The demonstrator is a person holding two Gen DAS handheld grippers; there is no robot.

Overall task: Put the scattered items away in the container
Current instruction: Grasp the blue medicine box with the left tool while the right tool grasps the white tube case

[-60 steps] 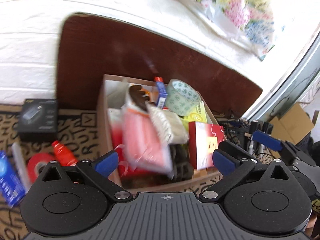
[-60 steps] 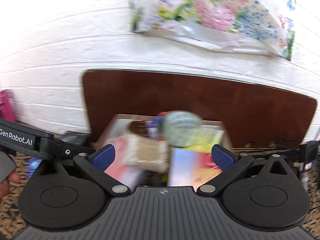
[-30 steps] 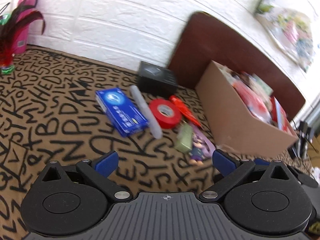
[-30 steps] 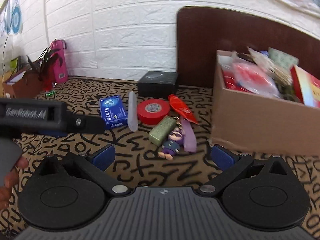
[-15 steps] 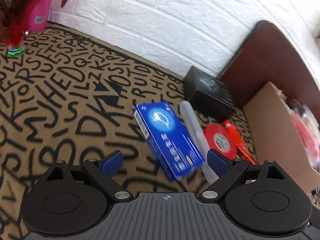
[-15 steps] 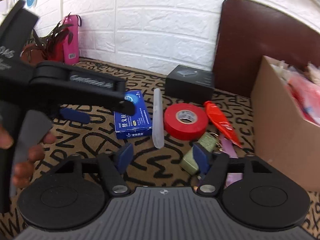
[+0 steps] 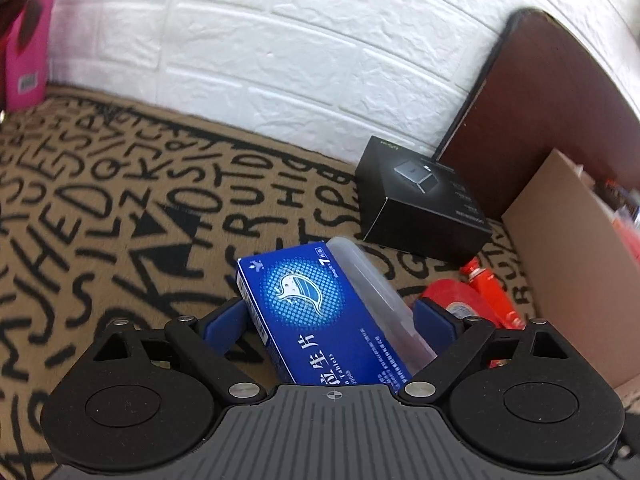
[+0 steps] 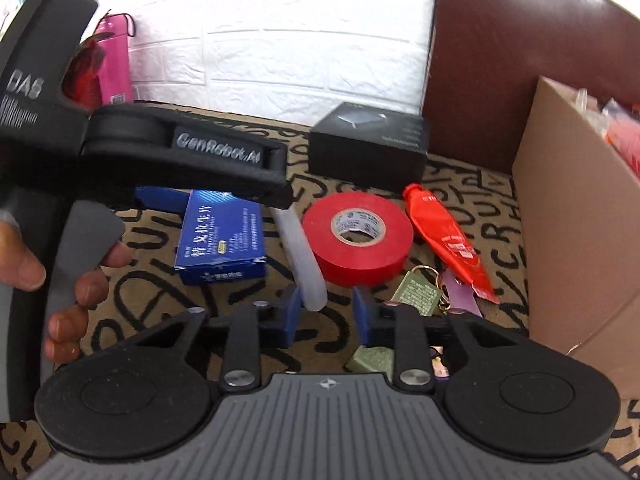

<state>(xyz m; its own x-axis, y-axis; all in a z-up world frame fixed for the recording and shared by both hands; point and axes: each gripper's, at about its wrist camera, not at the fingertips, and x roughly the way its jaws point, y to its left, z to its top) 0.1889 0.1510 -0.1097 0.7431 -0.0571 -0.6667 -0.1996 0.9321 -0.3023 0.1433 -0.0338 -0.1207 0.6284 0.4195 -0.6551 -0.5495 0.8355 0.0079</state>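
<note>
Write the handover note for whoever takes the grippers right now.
Left gripper: open, straddling the blue tablet box, not yet clamped.
Right gripper: jaws closing around the near end of the clear tube, pads not yet pressing.
Cardboard box on the right already holds several items.
Left on the rug: black box, red tape roll, red sachet, green padlock with keys.

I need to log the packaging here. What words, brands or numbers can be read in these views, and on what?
"GenRobot.AI": left claw, arm.
"DAS": its body.
"7", "Tablets": blue box; Chinese print too unclear.
Red tape, black box, red tube: print too small.
</note>
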